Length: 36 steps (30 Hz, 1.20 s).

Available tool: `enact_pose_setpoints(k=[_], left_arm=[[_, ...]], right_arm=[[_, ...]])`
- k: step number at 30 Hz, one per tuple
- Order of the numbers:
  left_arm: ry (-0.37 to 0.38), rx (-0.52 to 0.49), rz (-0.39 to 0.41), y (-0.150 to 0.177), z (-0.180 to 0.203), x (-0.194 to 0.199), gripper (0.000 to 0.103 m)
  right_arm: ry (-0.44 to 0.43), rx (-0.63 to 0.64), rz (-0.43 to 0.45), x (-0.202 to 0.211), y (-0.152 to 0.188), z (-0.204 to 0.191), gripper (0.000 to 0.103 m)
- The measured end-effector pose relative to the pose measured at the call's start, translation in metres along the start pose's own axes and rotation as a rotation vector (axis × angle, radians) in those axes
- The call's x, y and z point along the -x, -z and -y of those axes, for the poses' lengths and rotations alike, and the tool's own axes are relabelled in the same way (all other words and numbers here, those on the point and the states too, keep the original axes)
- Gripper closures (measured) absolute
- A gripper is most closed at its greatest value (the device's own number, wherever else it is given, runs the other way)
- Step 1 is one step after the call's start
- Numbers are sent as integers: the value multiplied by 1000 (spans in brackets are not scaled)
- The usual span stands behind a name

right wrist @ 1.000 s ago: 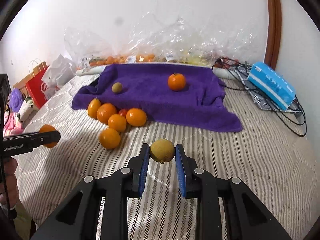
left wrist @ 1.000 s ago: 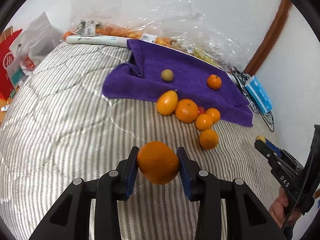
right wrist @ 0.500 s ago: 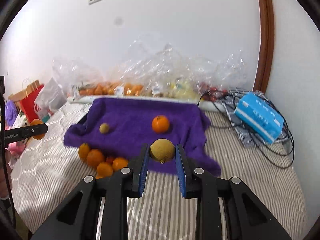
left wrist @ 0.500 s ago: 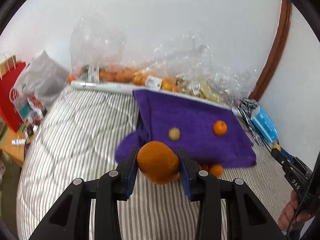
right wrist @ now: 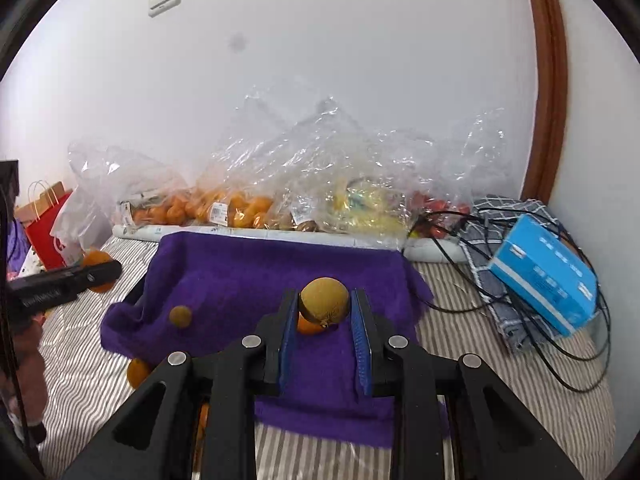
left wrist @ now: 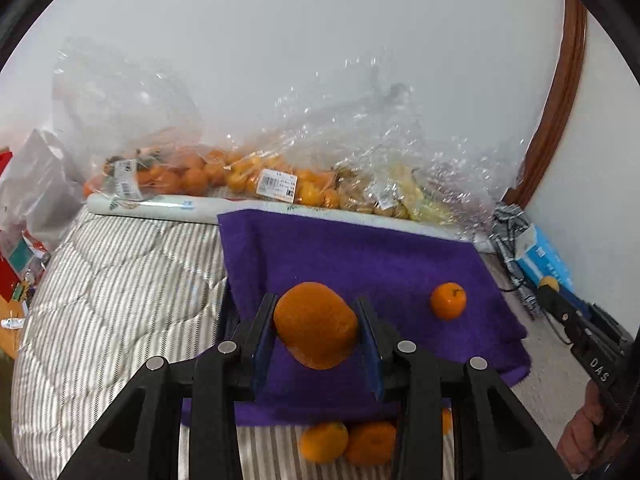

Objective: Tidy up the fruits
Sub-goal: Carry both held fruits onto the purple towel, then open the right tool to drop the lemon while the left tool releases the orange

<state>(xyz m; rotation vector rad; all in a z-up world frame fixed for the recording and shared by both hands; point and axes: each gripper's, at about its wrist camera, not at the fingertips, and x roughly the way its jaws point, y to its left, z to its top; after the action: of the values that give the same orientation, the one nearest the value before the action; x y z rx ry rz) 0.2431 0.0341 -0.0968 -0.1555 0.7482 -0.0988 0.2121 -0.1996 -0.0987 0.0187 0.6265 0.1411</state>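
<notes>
Nearest, the left tool (left wrist: pixel 316 330) is clamped on an orange (left wrist: pixel 315 325), its jaws spread just to the fruit's width, and the right tool (right wrist: pixel 323 320) is likewise closed around a dull yellow fruit (right wrist: pixel 324 300); both fruits are held in the air over the near half of the purple towel (left wrist: pixel 360 264). Below the left tool, at 6 o'clock in its view, loose oranges (left wrist: pixel 344 442) lie on the striped bed (left wrist: pixel 120 280) just off the towel's near edge. Farther on, a mandarin (left wrist: pixel 448 301) sits on the towel at 3 o'clock, and a small brownish fruit (right wrist: pixel 180 316) sits at 9 o'clock in the right view (a kiwi, perhaps). Beyond, at 12, clear bags of fruit (left wrist: pixel 280 184) line the wall. The step looks like carrying fruit to the towel; next, each tool should lower to a bare patch, sorted by kind I'd judge, and open gently so nothing rolls.
</notes>
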Motion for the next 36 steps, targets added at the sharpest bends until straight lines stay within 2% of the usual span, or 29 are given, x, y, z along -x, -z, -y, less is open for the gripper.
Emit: enact_pose_setpoints(k=[5, 8, 11, 16, 24, 36], left_arm=[[2, -10, -13, 12, -5, -24, 67], [0, -6, -16, 17, -10, -30, 67], [15, 5, -24, 22, -12, -36, 67], [-5, -18, -21, 25, -8, -41, 67], [-22, 5, -83, 29, -13, -58, 67], [-7, 8, -103, 31, -11, -59, 67]], right_arm=[[-31, -8, -43, -29, 17, 4, 77], [-14, 1, -83, -44, 24, 6, 77], [-19, -7, -88, -45, 25, 8, 77], [-21, -2, -92, -49, 29, 8, 77], [-34, 13, -147, -67, 38, 1, 77], [-17, 58, -200, -83, 48, -9, 77]])
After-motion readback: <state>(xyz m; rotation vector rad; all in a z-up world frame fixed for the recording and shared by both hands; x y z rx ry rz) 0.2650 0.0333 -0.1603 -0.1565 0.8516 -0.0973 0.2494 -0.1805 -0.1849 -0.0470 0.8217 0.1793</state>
